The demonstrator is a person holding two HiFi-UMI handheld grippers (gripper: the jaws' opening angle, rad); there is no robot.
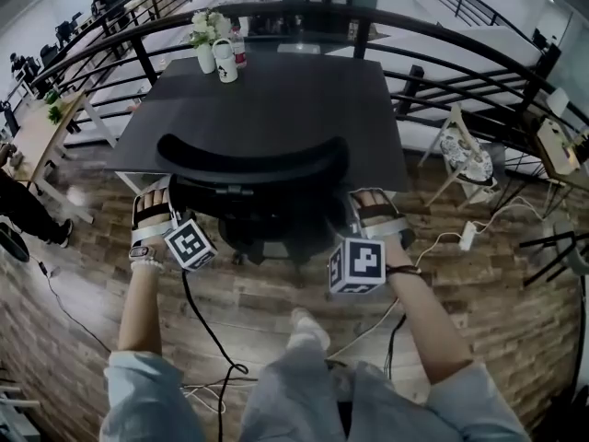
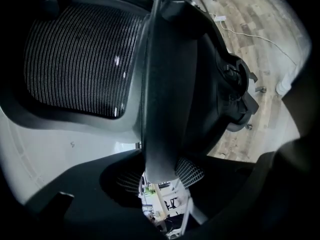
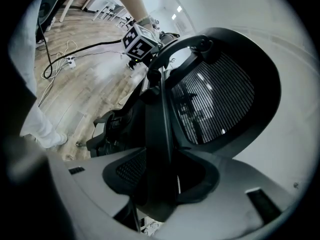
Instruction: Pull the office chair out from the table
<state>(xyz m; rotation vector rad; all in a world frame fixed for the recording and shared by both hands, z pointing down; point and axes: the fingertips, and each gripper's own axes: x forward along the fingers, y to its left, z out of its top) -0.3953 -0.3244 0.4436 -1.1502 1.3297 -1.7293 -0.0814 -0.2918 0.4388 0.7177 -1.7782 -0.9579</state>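
While the office chair [image 1: 253,162] stands pushed in against the near edge of the dark bench [image 1: 276,99], a hand-held gripper has hold of it from either side. From the head view the curved top of its black backrest overlaps the bench's front edge, and the seat is hidden beneath.

The left hand-held gripper [image 2: 164,171] reaches in at the left flank of the backrest. In the left gripper view the dark edge of the back frame runs down between the two jaws, with the mesh panel spreading to the left of it. The jaws stand fairly wide and appear to press on that edge from both sides, though the picture is dark there and the contact is not sharp.

The right hand-held gripper [image 3: 162,176] holds the opposite flank. In the right gripper view its grey jaws close on the frame edge, which fills the gap between the pads, and the mesh back curves away up and to the right.

At the far left corner of the bench stand a white vase of flowers [image 1: 204,46], a white jug [image 1: 225,63] and a small bottle [image 1: 240,52], close together. A black railing [image 1: 414,35] curves round behind the bench. On the wooden floor [image 1: 267,288] a black cable [image 1: 204,325] trails towards the person, and a white power strip [image 1: 467,236] lies off to the right, near a pale chair [image 1: 465,150].
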